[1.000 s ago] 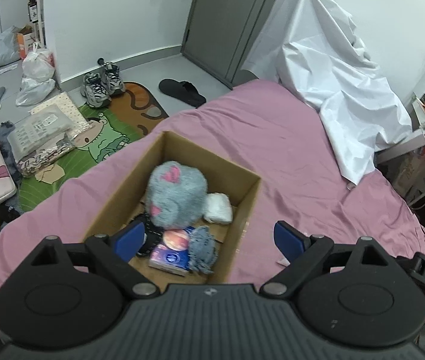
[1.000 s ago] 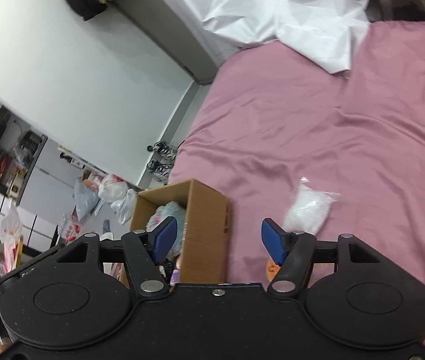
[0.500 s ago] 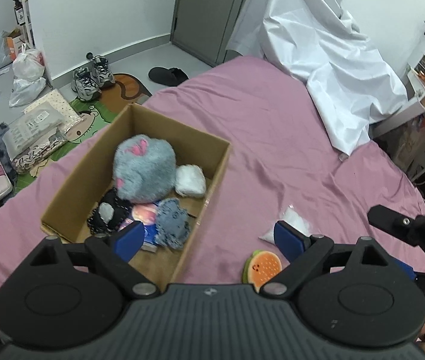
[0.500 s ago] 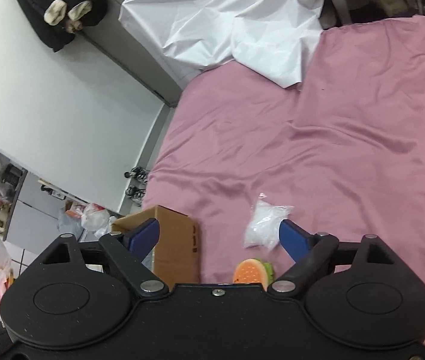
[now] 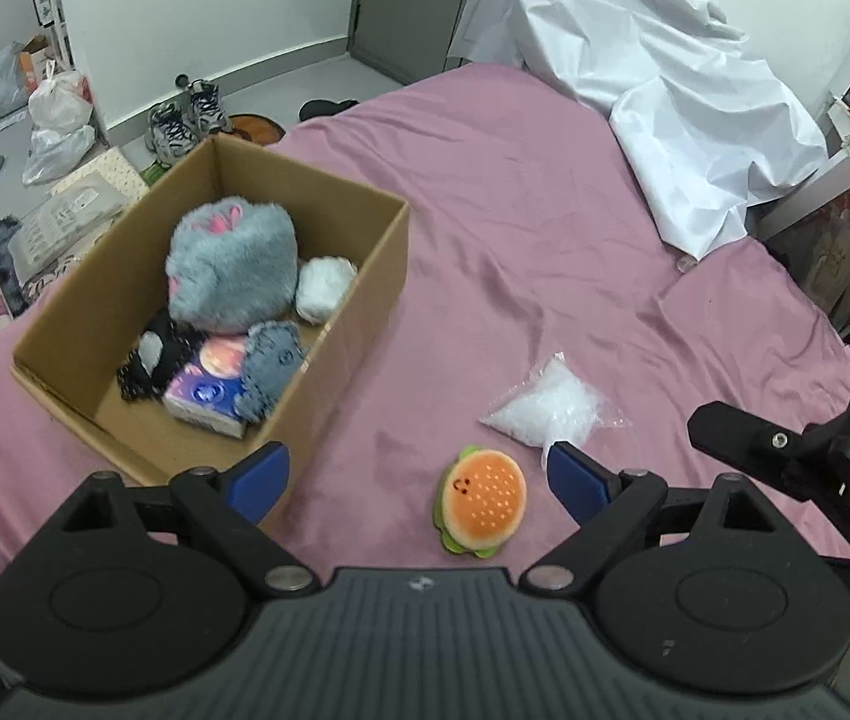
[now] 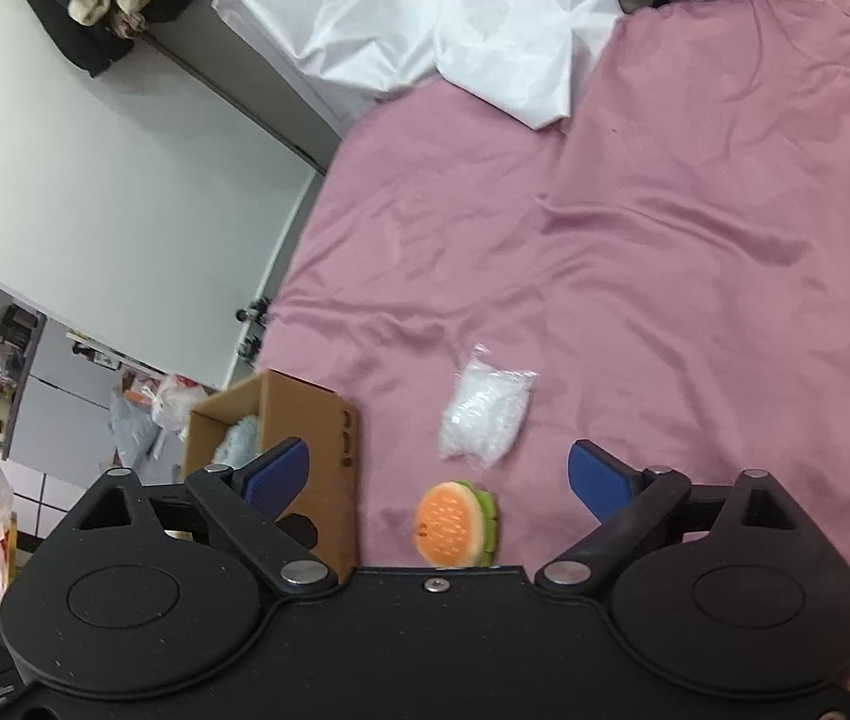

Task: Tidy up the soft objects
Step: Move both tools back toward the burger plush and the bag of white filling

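Right in front of the left gripper [image 5: 419,477], spread wide with nothing between its pads, the burger plushie [image 5: 483,501] sits on the pink bed [image 5: 544,240], a bit toward the right pad. Past that pad lies the clear bag of white filling [image 5: 544,408], just beside the plushie but apart from it. Off toward the left pad is the cardboard box [image 5: 359,324], and only this view looks down inside: grey fluffy plush [image 5: 233,270], white pom [image 5: 323,288], tissue pack [image 5: 206,393], a smaller grey toy [image 5: 272,366] and something black [image 5: 149,366].

The right gripper [image 6: 436,477] is opening its jaws, nothing pinched; the burger plushie [image 6: 454,525] is between them, close in. From here the box [image 6: 311,438] shows mostly its outer wall, by the left pad, near the bed edge. Plenty of open sheet beyond the bag [image 6: 484,414], up to the white cover [image 6: 442,18].
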{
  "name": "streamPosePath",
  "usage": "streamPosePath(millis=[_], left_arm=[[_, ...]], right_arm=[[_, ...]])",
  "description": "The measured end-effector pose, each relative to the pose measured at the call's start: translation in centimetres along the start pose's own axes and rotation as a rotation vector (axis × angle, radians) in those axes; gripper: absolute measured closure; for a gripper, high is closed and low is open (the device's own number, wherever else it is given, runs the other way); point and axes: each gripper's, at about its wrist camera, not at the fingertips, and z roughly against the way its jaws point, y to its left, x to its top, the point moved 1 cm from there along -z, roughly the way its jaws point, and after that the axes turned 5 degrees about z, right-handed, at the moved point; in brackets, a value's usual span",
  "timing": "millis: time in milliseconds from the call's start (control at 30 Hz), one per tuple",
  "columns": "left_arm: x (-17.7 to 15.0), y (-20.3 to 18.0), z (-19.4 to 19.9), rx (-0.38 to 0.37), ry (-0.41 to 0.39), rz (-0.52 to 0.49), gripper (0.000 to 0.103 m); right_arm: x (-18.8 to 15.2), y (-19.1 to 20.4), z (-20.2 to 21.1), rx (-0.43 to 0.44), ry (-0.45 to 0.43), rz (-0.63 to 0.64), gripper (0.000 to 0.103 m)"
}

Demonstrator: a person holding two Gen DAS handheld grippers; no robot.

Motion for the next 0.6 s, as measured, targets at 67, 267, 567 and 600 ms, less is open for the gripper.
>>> streamPosePath(millis=[67, 267, 567, 600], left_arm=[[-0.4, -0.7, -0.3, 0.003, 0.004, -0.012, 0.012], [-1.4, -2.4, -1.2, 0.013, 0.008, -0.011, 0.013], [-2.7, -3.3, -3.4, 0.031, 0.029, 0.044, 0.014], [-2.8, -3.4, -3.6, 0.034, 0.028, 0.045, 0.014]], right_arm=[[0.0, -0.5, 0.2, 0.010, 0.000, -0.011, 0.009], [0.0, -1.7, 0.6, 0.035, -0.001, -0.011, 0.009], [0.3, -4.3, -0.1, 0.080, 0.020, -0.081, 0.009], [0.4, -4.3, -0.1, 0.083, 0.018, -0.079, 0.009]])
